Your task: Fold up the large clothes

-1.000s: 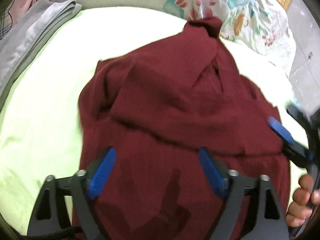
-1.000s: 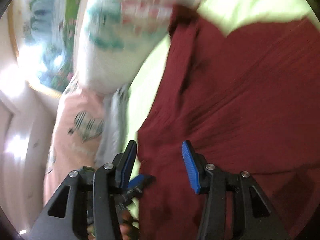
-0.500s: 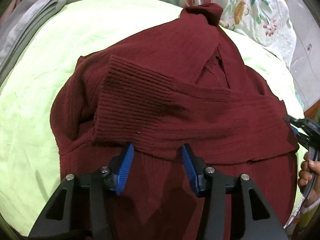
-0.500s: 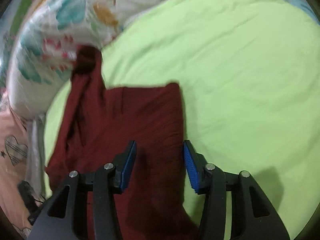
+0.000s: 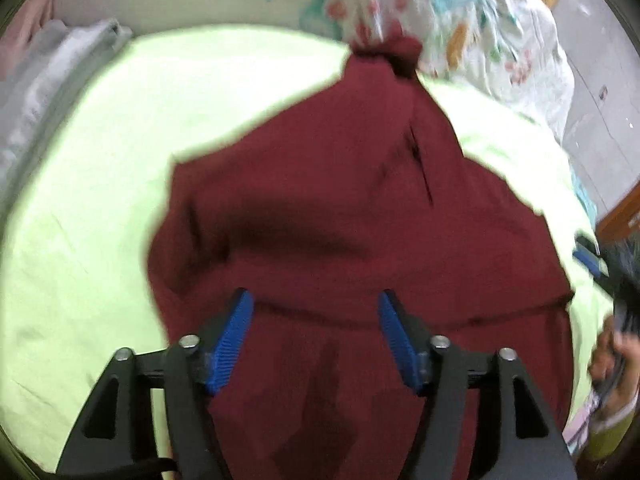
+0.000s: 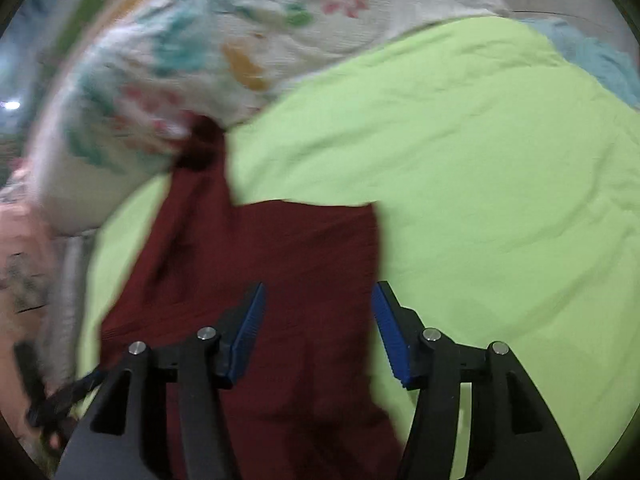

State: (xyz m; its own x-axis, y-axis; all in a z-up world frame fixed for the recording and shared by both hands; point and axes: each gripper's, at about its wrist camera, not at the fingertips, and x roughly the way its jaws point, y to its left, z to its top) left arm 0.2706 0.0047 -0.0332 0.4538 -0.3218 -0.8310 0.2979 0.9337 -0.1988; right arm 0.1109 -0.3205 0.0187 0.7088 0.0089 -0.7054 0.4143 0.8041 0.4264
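Covering bed: green sheet [image 6: 480,184]; floral quilt [image 6: 224,40] behind.

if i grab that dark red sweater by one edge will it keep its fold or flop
Probably flop: the dark red sweater lies in soft folds and slumps across the green sheet, so it looks limp, not stiff. The thick knit suggests some weight, so free parts would likely sag. It likely grips the sheet rather than sliding easily.

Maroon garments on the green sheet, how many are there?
1. A single maroon sweater lies partly folded mid-sheet on the green sheet, its far end against the floral bedding. The right wrist view shows the same one. Anything beneath it would be hidden.
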